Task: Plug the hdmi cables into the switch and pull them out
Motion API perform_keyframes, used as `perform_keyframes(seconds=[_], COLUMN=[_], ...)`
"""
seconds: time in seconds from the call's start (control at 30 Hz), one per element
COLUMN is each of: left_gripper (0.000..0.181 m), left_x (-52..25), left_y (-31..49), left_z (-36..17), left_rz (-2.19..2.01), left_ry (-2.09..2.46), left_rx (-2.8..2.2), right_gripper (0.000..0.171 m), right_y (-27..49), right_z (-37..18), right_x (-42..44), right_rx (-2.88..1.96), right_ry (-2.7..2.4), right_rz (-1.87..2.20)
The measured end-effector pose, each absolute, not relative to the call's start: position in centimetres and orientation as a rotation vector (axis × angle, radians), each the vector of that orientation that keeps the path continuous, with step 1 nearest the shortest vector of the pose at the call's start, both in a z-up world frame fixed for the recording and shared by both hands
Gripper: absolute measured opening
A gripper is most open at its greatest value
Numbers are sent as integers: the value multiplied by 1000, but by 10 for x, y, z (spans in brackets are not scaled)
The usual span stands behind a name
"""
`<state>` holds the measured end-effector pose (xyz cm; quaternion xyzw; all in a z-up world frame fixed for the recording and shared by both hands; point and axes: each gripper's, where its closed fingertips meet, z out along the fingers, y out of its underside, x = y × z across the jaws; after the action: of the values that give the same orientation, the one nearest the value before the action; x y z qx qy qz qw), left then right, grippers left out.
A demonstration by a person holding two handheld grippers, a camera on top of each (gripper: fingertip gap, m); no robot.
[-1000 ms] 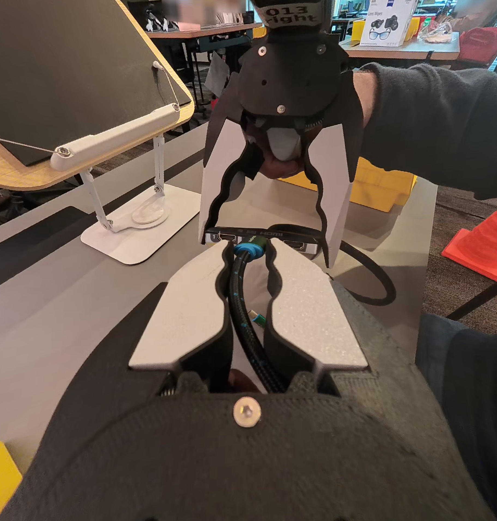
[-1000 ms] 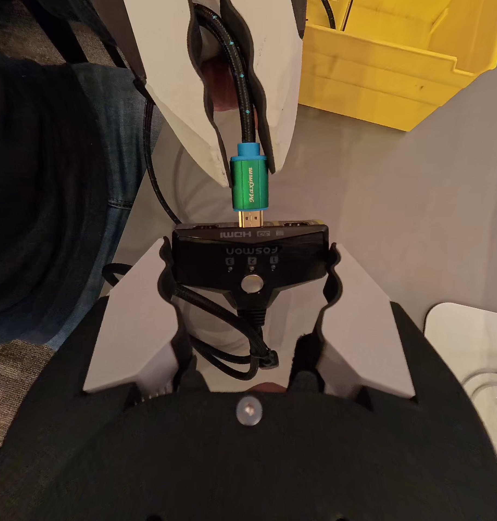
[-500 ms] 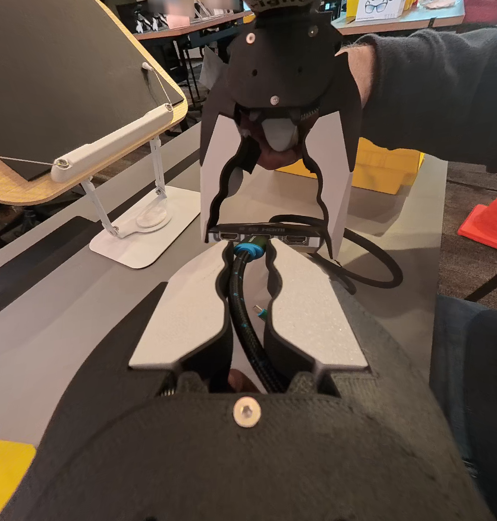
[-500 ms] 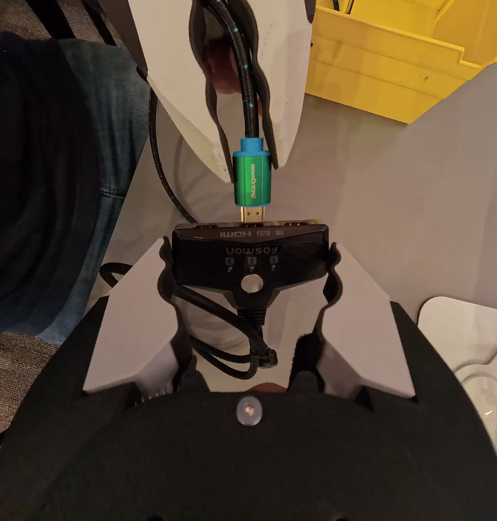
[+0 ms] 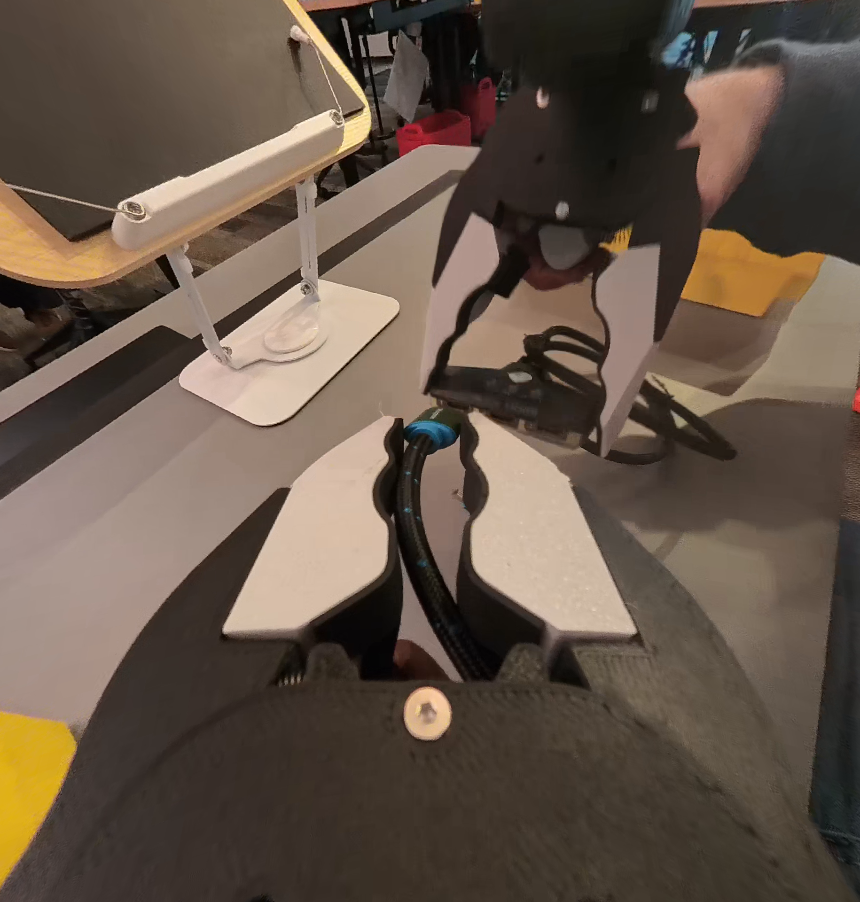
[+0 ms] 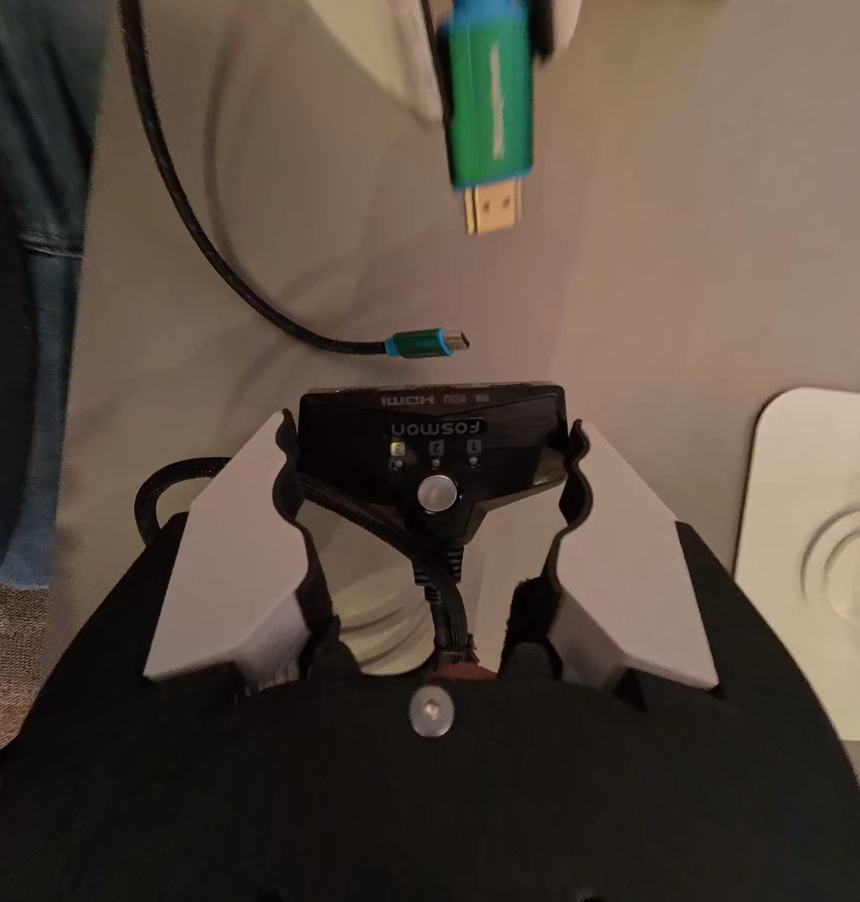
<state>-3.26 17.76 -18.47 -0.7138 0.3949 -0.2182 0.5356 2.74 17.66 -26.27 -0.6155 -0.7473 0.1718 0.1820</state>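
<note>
In the left wrist view, the left gripper (image 5: 430, 429) is clenched on the black braided HDMI cable (image 5: 420, 537) just behind its blue-collared green plug (image 5: 433, 423), which sits beside but clear of the flat black HDMI switch (image 5: 511, 398). In the right wrist view, the right gripper (image 6: 430, 432) clamps the switch (image 6: 430, 429) by its two ends above the grey table (image 6: 687, 244), with the gold-tipped plug (image 6: 489, 112) hanging apart from the port edge and a second green plug (image 6: 420, 344) lying loose on the table. With so little of the plug held, I judge it could tilt, miss the port and jam against the edge, or twist the switch in its end-on hold.

Green plug (image 6: 489, 102) with blue collar and gold tip; black braided cable (image 5: 420, 532) flecked blue; black switch (image 6: 430, 429); grey bench (image 5: 125, 488); yellow bin (image 5: 740, 278).
</note>
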Motion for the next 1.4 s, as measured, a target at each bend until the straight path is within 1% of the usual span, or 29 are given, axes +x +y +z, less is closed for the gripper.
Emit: perform_keyframes(seconds=[0.17, 0.37, 0.47, 0.53, 0.63, 0.7, 0.8, 0.87, 1.0, 1.1, 1.23, 1.37, 1.4], left_gripper=[21, 21, 21, 21, 21, 21, 21, 21, 21, 21, 21, 21, 21], left_x=[-37, -38, -39, -39, -39, -37, -37, -37, -34, -33, -30, -26, -24], left_y=[185, 186, 186, 186, 185, 184, 184, 184, 183, 182, 180, 178, 177], left_z=[-183, -187, -186, -186, -185, -181, -176, -175, -177, -176, -173, -168, -167], left_rz=[-542, -585, -597, -610, -633, -673, -697, -706, -717, -723, -811, -963, -1001], left_ry=[896, 866, 866, 862, 848, 831, 820, 817, 824, 831, 787, 703, 680], left_rx=[-1701, -1707, -1698, -1699, -1705, -1702, -1698, -1696, -1697, -1697, -1716, -1721, -1719], right_gripper=[108, 108, 108, 108, 100, 100, 90, 89, 77, 55, 35, 26, 16], right_y=[176, 175, 170, 171, 177, 185, 186, 185, 183, 182, 184, 190, 191], right_z=[-300, -327, -331, -329, -314, -294, -259, -248, -231, -214, -191, -183, -181], right_x=[32, 39, 40, 41, 40, 39, 33, 33, 19, 2, -19, -27, -27], right_rx=[-1796, -1848, -1877, -1878, -1848, -1795, -1709, -1686, -1610, -1480, -1250, -1042, -1004], right_ry=[-2124, -2172, -2175, -2167, -2112, -2045, -1941, -1924, -1868, -1826, -1750, -1728, -1723], right_rz=[465, 429, 489, 505, 481, 433, 471, 480, 529, 523, 323, -19, -77])
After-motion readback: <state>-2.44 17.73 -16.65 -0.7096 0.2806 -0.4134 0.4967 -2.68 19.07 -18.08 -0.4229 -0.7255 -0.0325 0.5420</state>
